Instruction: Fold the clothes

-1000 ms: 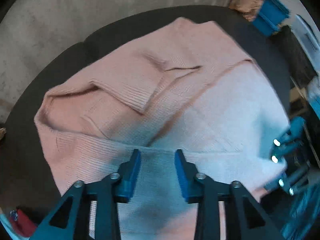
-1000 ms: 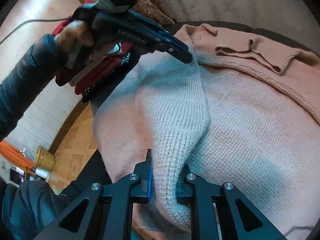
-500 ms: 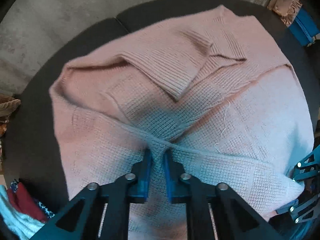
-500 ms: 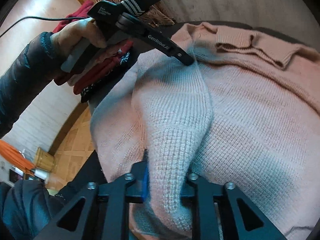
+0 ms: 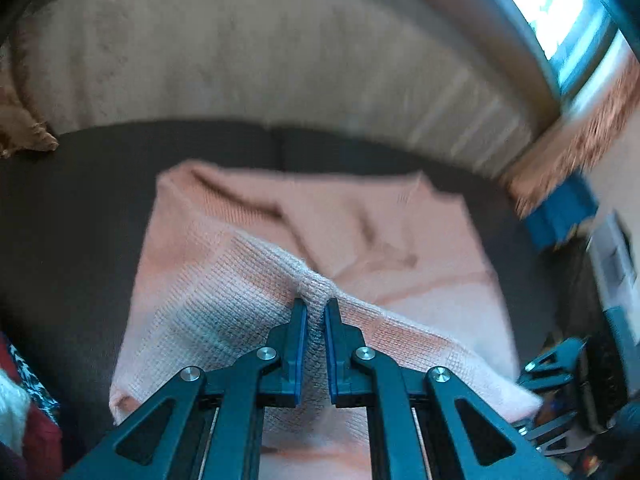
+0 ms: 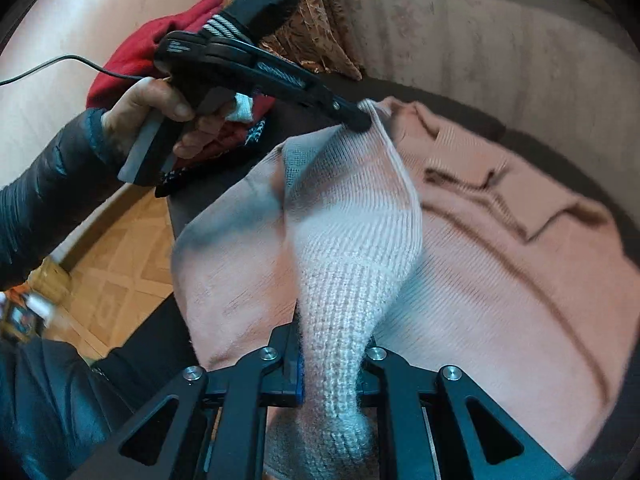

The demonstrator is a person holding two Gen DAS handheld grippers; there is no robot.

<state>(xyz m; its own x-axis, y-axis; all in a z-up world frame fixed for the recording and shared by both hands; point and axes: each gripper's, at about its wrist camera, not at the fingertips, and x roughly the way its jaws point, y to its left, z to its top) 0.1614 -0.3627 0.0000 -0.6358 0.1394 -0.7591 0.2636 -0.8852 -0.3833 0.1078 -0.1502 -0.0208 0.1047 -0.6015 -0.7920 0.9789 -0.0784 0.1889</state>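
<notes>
A pink knit sweater (image 5: 360, 240) lies on a dark seat cushion (image 5: 80, 220); it also shows in the right wrist view (image 6: 500, 280). My left gripper (image 5: 316, 312) is shut on a pinch of the sweater's near hem and lifts it; it shows from the side in the right wrist view (image 6: 356, 120). My right gripper (image 6: 332, 344) is shut on the same hem further along, with the knit bunched between its fingers. It shows at the lower right of the left wrist view (image 5: 560, 392). The hem hangs raised between the two grippers.
A pile of red and patterned clothes (image 6: 160, 56) sits at the cushion's left end, also seen in the left wrist view (image 5: 28, 420). A beige backrest (image 5: 260, 60) runs behind. A wooden floor (image 6: 116, 260) lies below the seat edge.
My left gripper closed on the sweater's hem, then lifted it up off the cushion. My right gripper kept its hold and rose with it.
</notes>
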